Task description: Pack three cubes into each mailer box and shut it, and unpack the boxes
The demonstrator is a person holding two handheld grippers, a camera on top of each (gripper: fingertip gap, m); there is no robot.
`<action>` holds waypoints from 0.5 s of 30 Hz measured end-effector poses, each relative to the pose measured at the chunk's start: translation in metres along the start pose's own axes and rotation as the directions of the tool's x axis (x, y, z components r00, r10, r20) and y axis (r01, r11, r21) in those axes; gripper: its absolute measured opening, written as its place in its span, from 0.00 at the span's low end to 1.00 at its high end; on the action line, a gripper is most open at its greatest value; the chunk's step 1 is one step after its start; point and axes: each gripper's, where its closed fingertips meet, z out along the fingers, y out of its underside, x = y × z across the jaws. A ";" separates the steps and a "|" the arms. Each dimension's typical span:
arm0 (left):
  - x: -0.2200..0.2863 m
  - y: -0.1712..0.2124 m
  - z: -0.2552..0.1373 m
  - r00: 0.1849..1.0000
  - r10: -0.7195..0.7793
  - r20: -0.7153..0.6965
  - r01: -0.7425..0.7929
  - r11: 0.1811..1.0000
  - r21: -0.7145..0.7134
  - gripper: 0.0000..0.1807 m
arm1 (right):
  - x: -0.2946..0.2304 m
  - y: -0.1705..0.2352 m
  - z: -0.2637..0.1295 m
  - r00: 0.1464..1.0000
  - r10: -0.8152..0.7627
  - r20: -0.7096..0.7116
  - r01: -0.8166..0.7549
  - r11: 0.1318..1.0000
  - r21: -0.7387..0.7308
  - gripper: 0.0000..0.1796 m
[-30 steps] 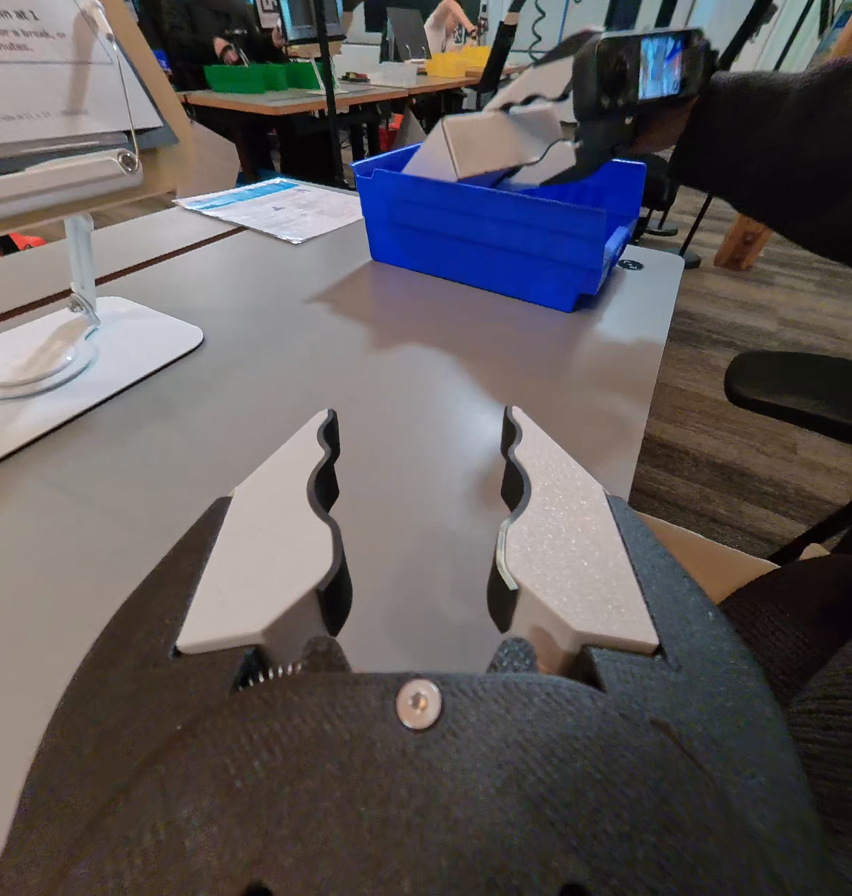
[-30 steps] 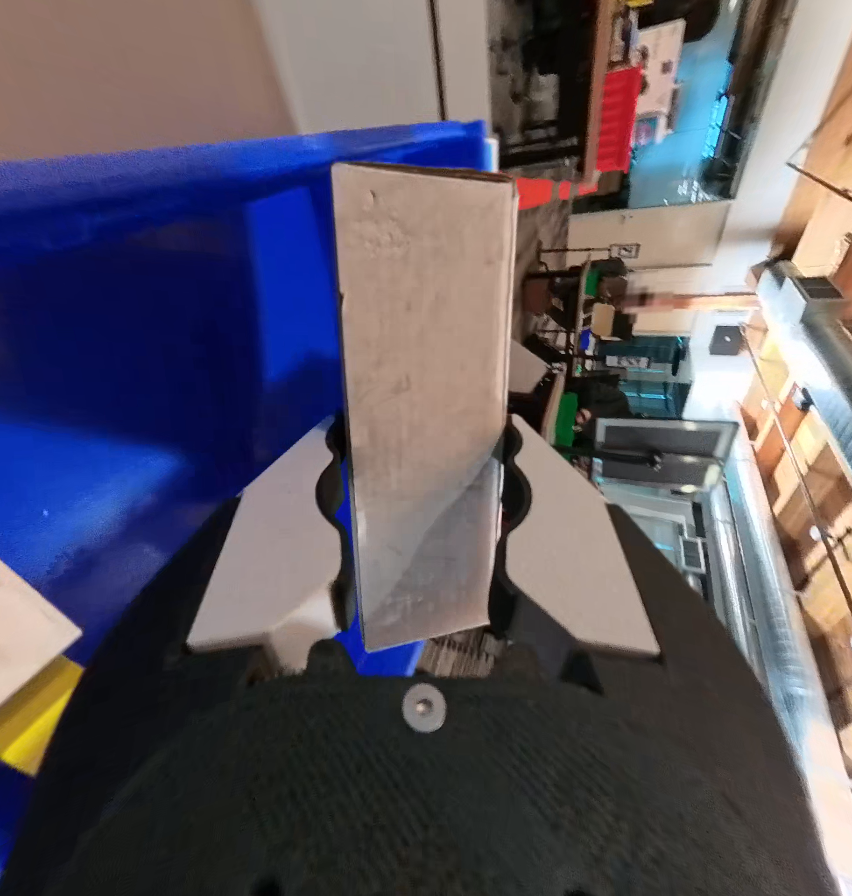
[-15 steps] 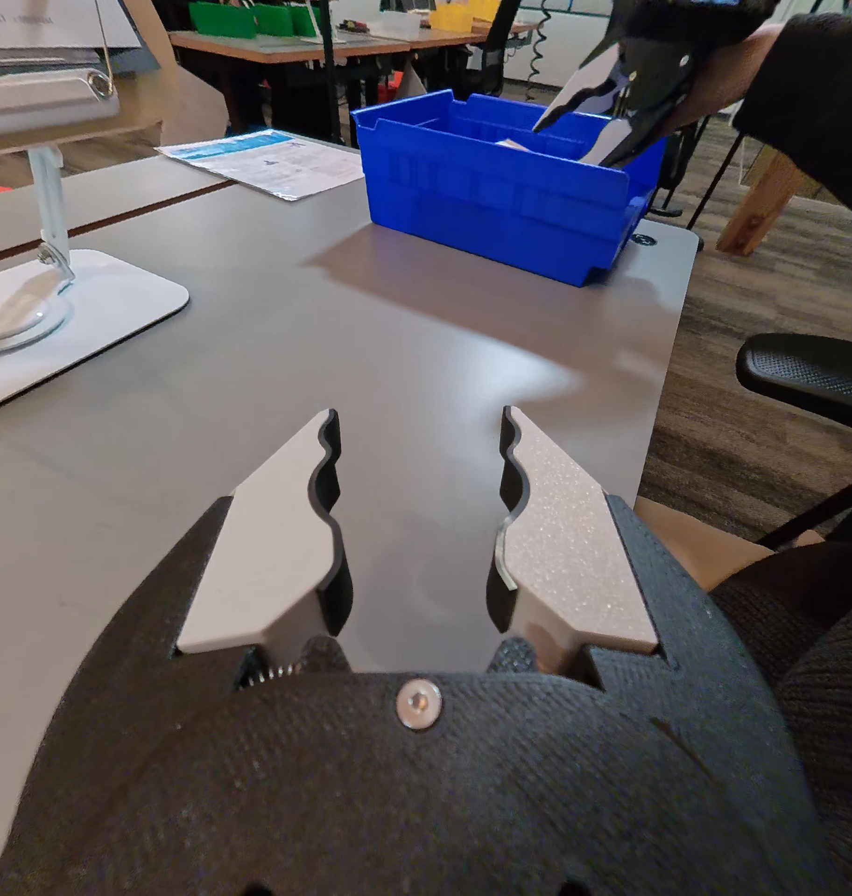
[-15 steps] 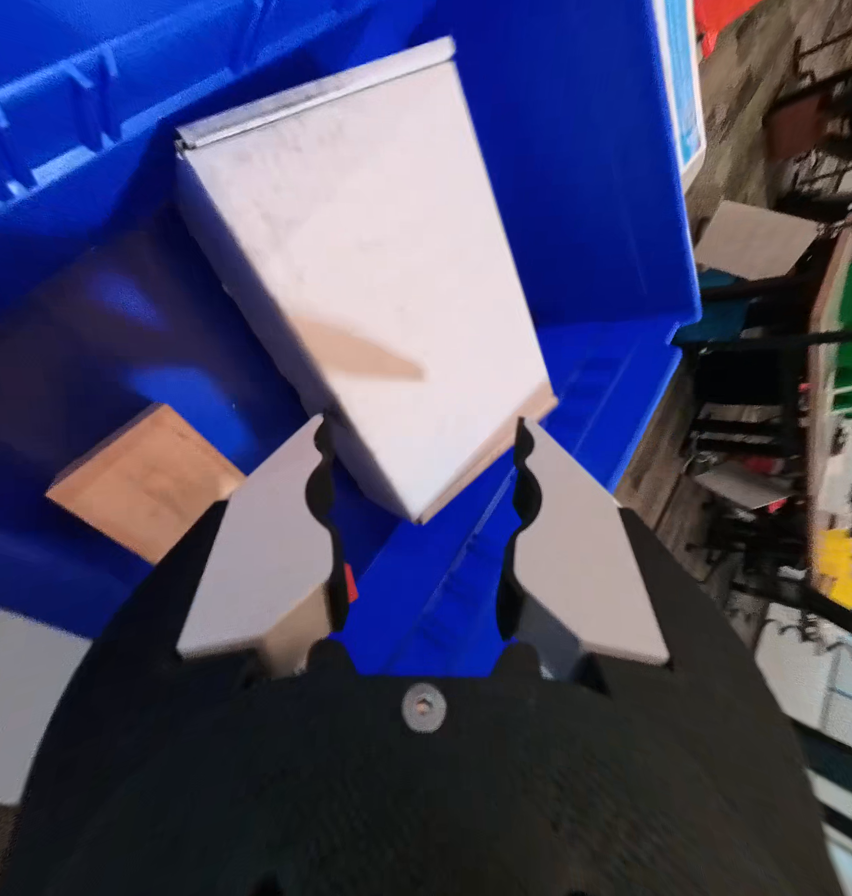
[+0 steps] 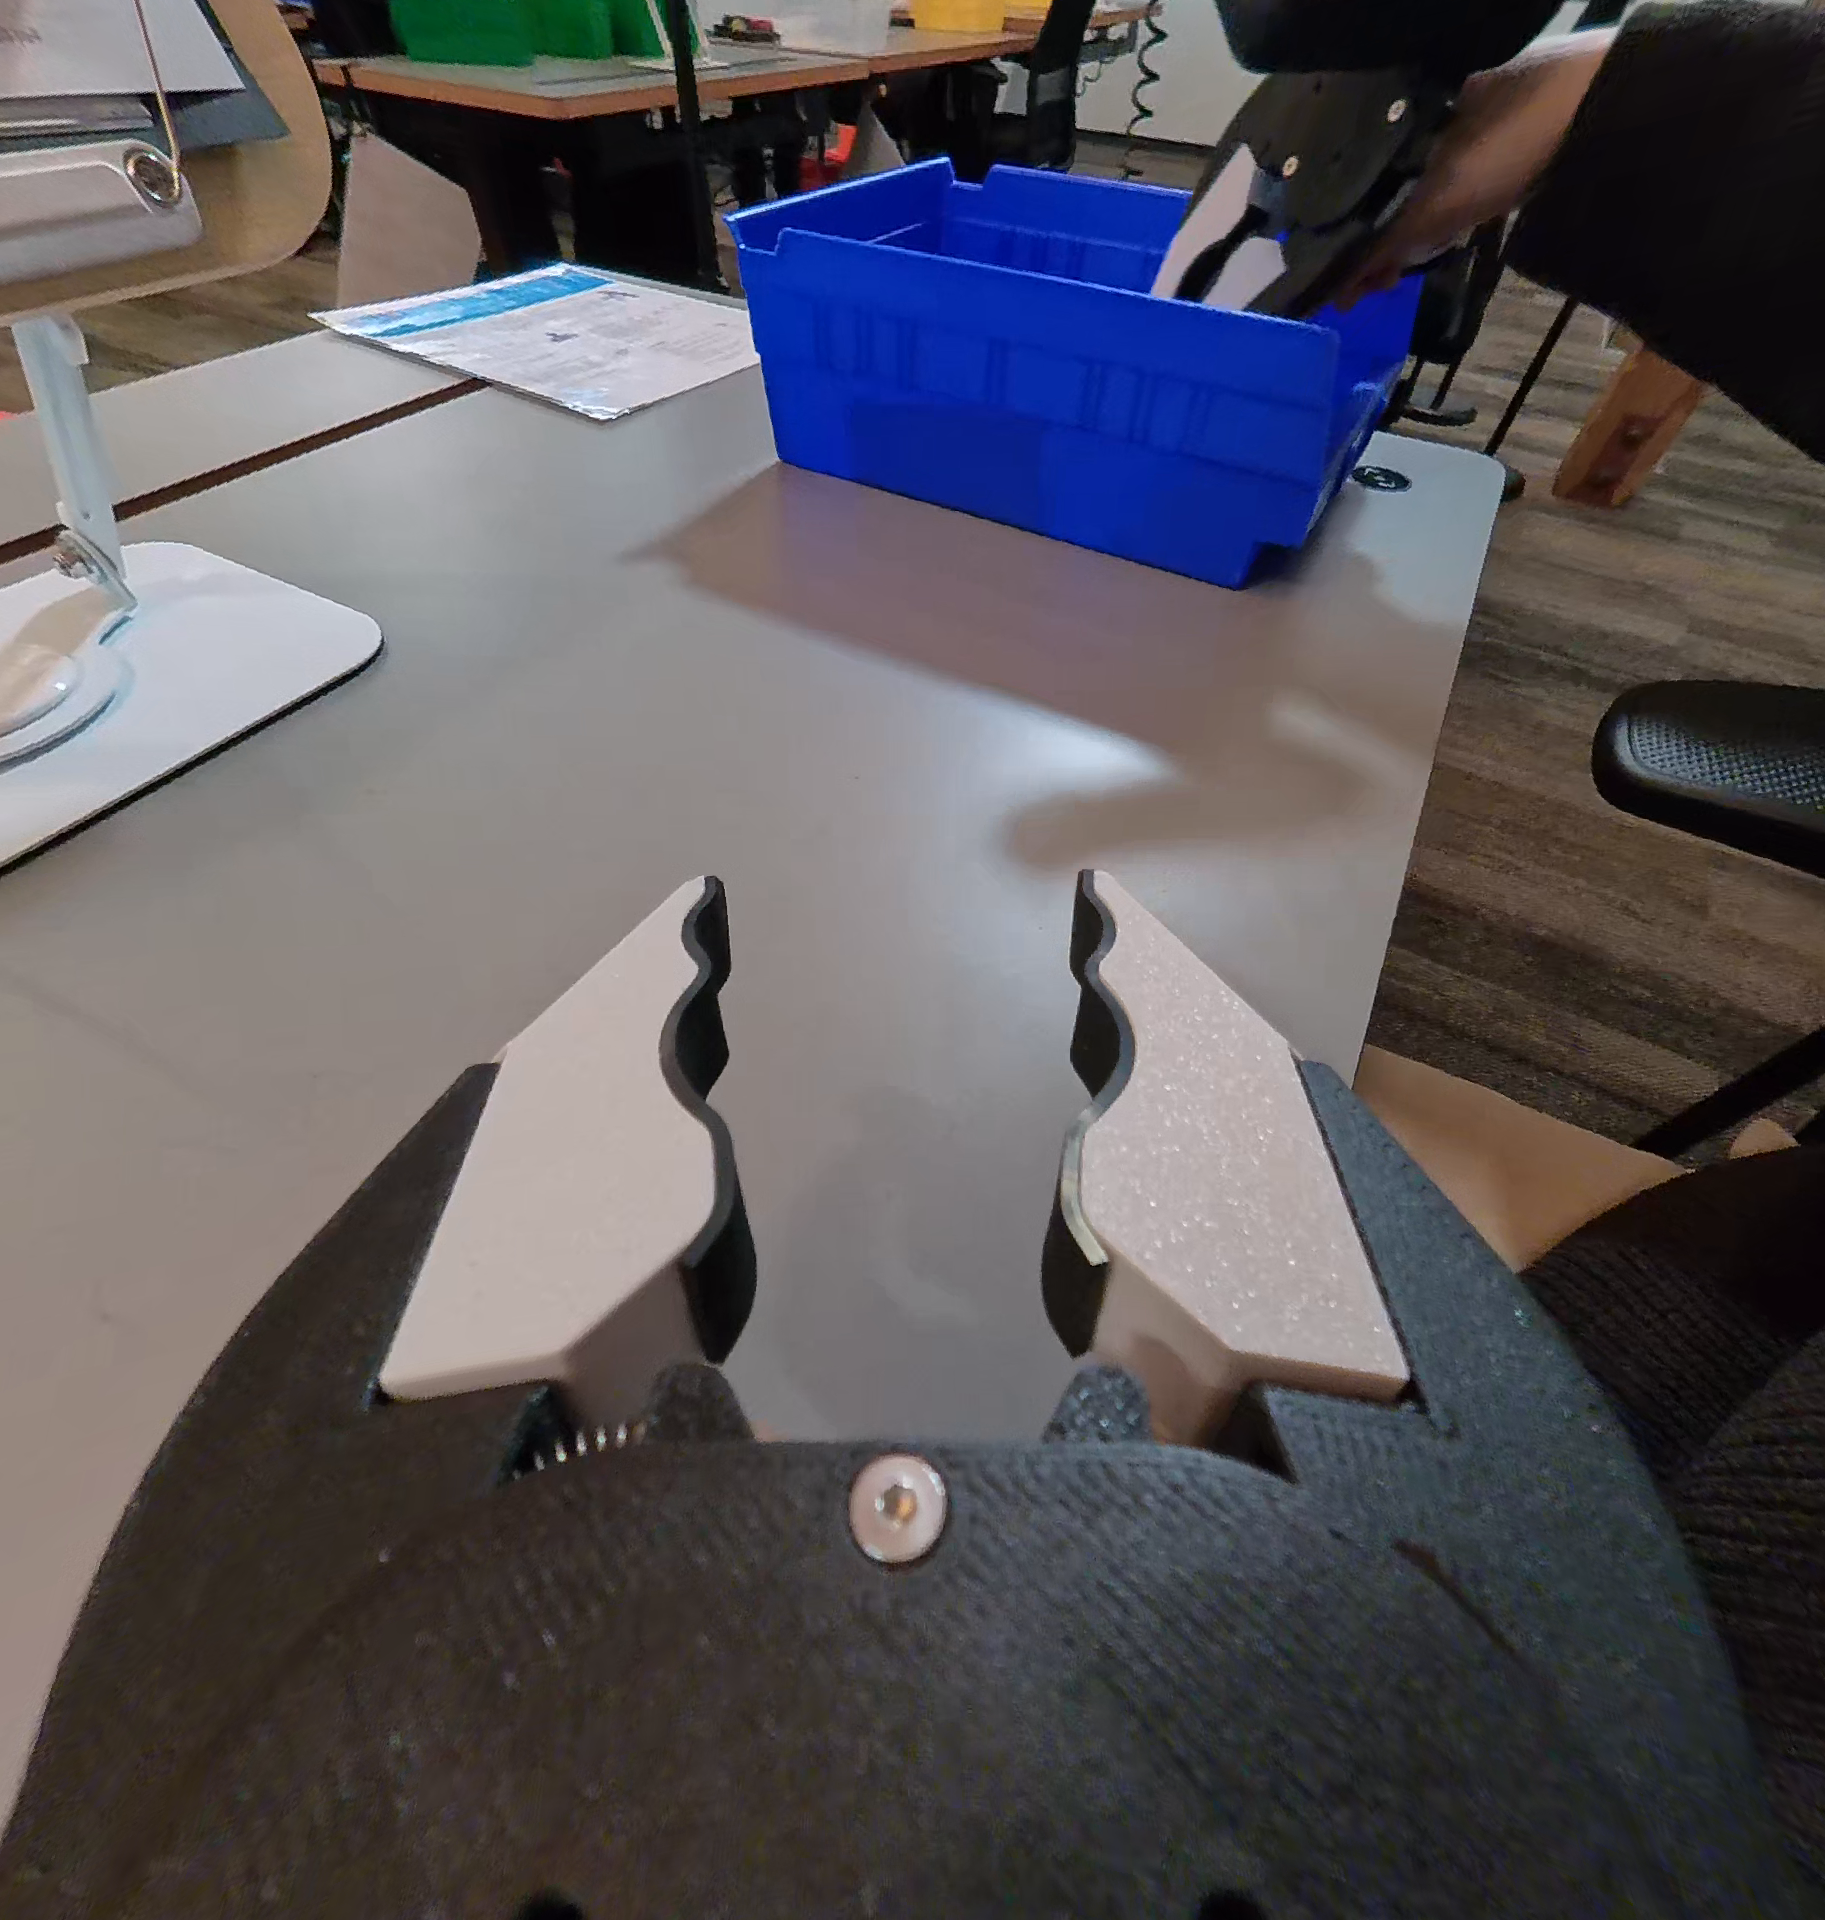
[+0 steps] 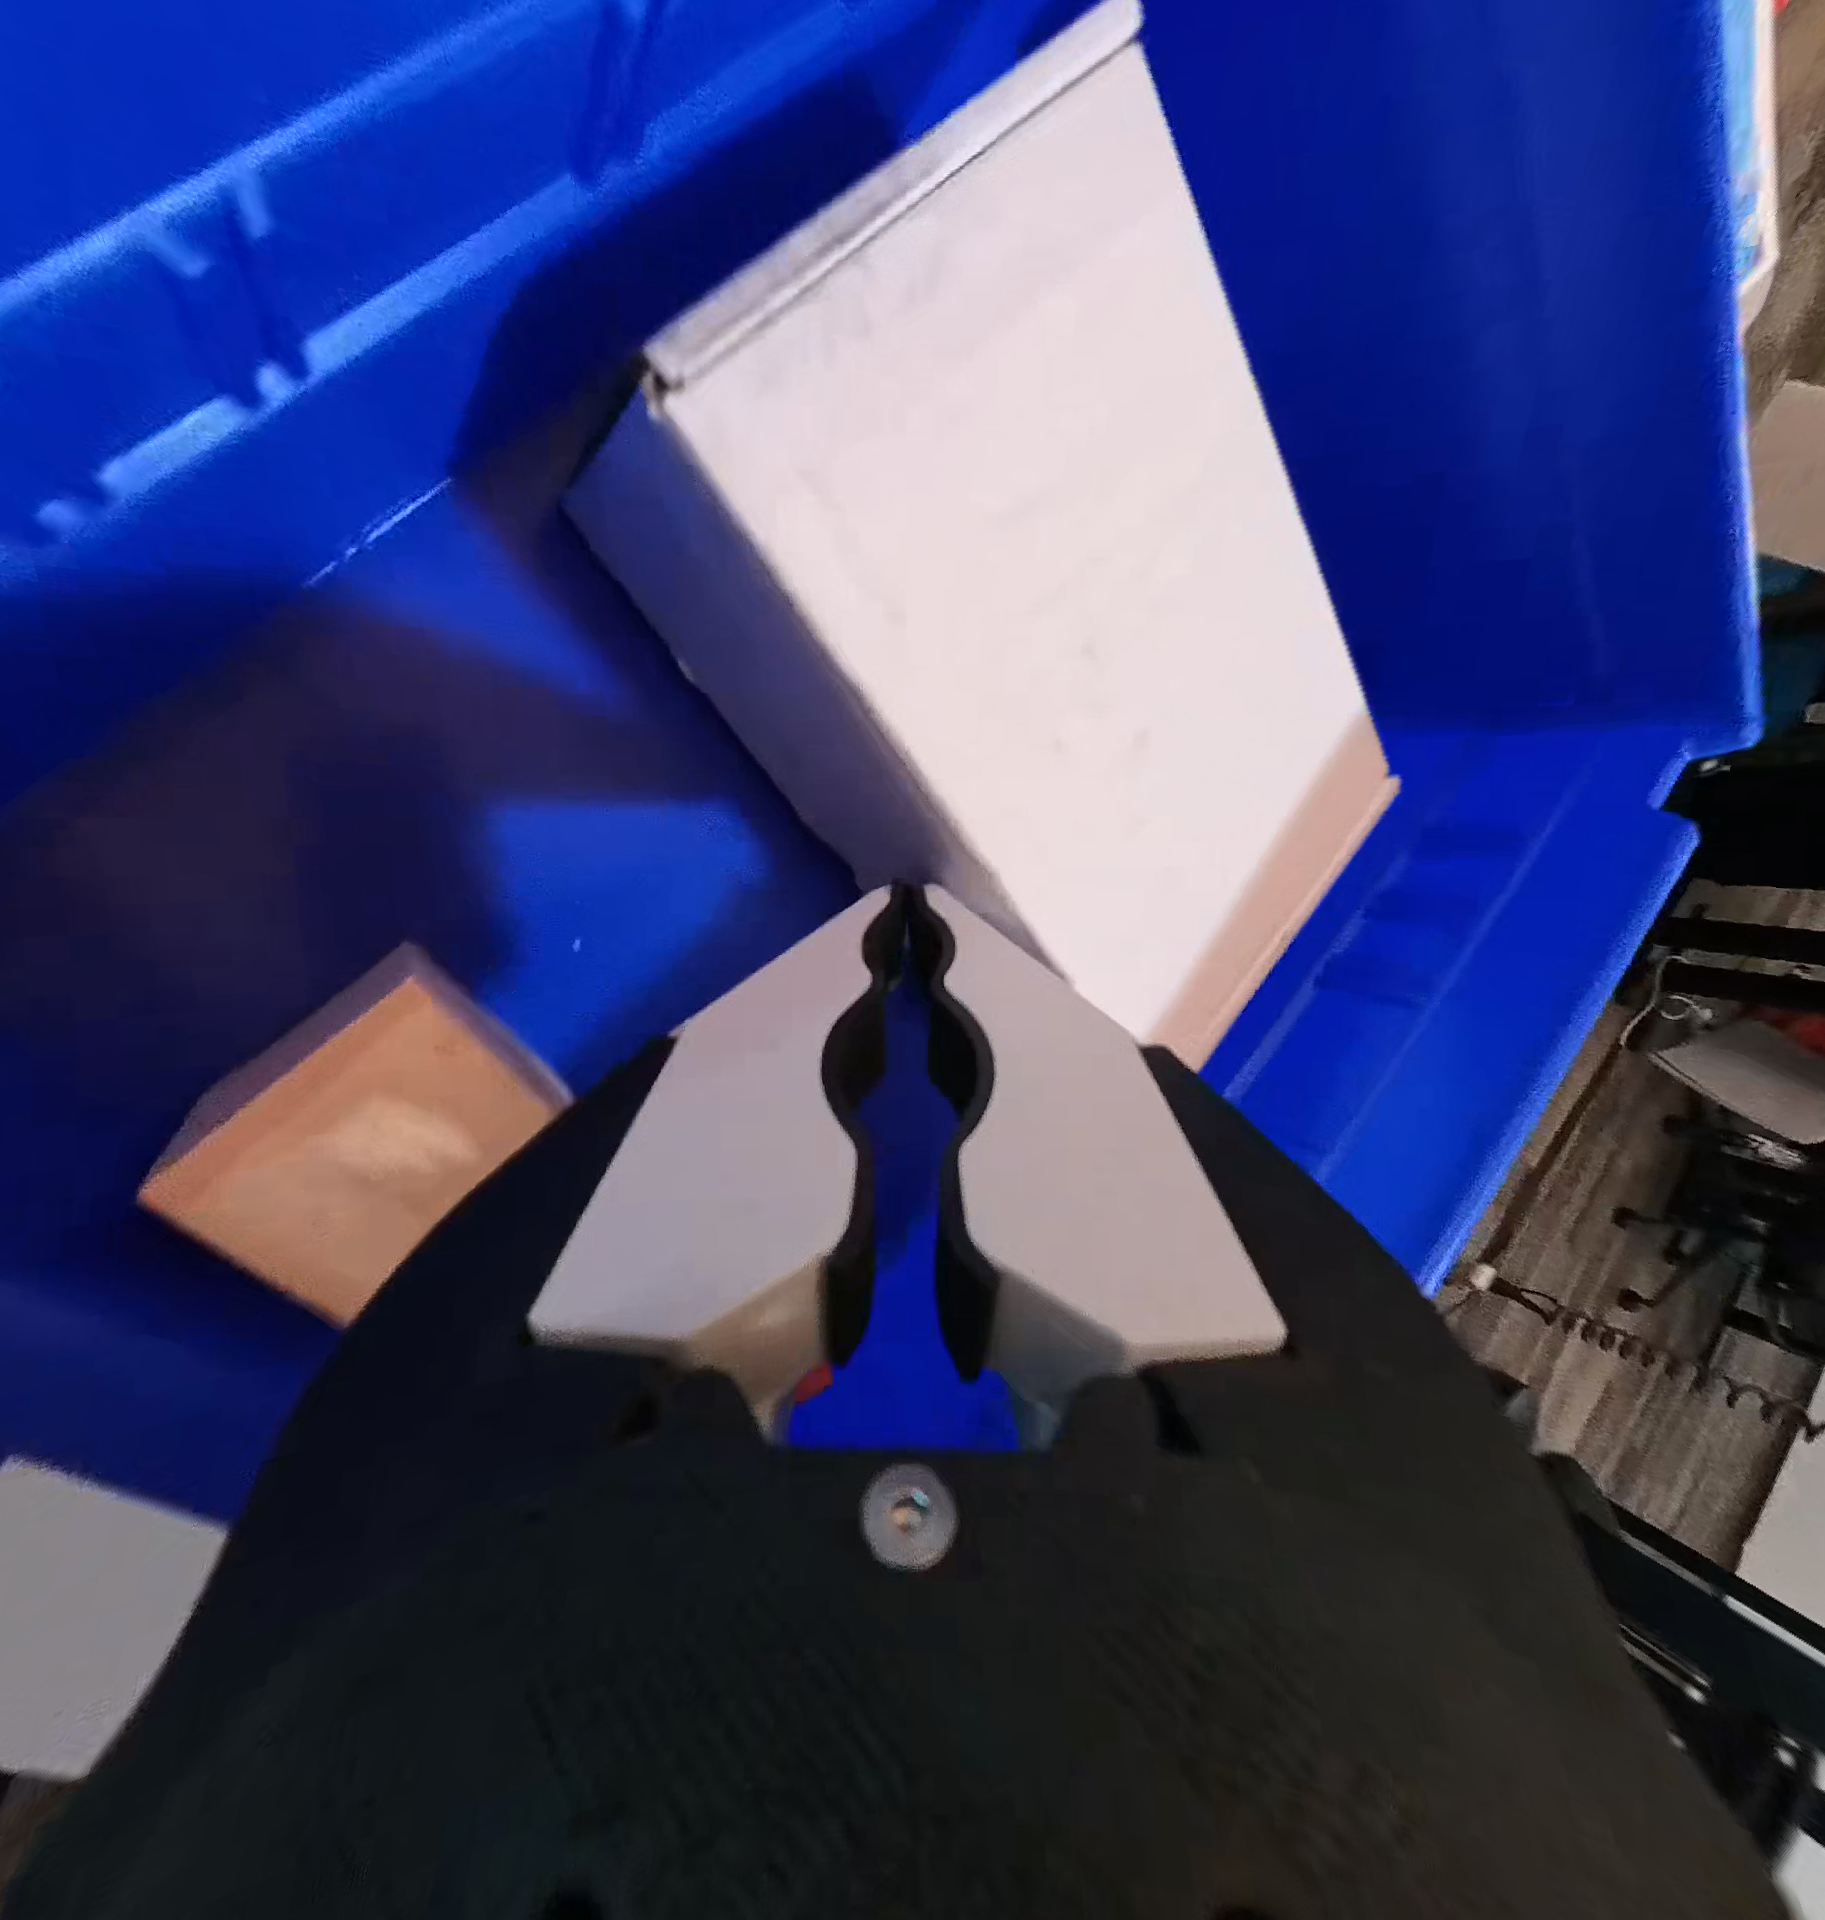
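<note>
Inside deep blue plastic bin [image 6: 212, 436], white cardboard mailer box [image 6: 1012, 582] leans tilted against bin wall. Right gripper [image 6: 903, 904] above bin, fingertips pressed together, holding nothing. Pale wooden cube [image 6: 347, 1132] lies on bin floor beside box. Bin stands at far right corner of grey bench [image 5: 679, 727]. Left gripper [image 5: 897, 894] hovers over bench's near edge, jaws spread, empty.

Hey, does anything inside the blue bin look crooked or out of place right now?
The white mailer box stands askew in the blue bin, propped at a slant against its wall rather than lying flat. A wooden cube lies loose on the bin floor beside it. The right gripper is shut on nothing.
</note>
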 end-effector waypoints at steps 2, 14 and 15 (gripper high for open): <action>0.000 0.000 0.000 1.000 0.000 0.001 0.000 1.000 0.000 0.36 | 0.008 -0.005 0.007 1.000 0.014 -0.019 -0.014 1.000 0.009 0.00; -0.004 0.003 -0.001 1.000 -0.019 0.005 0.019 1.000 -0.004 0.35 | -0.014 -0.039 0.009 0.994 0.043 0.096 -0.056 0.988 0.142 0.00; -0.003 0.004 -0.001 1.000 -0.022 0.002 0.022 1.000 -0.006 0.35 | -0.016 -0.044 0.009 0.993 0.046 0.113 -0.064 0.986 0.156 0.00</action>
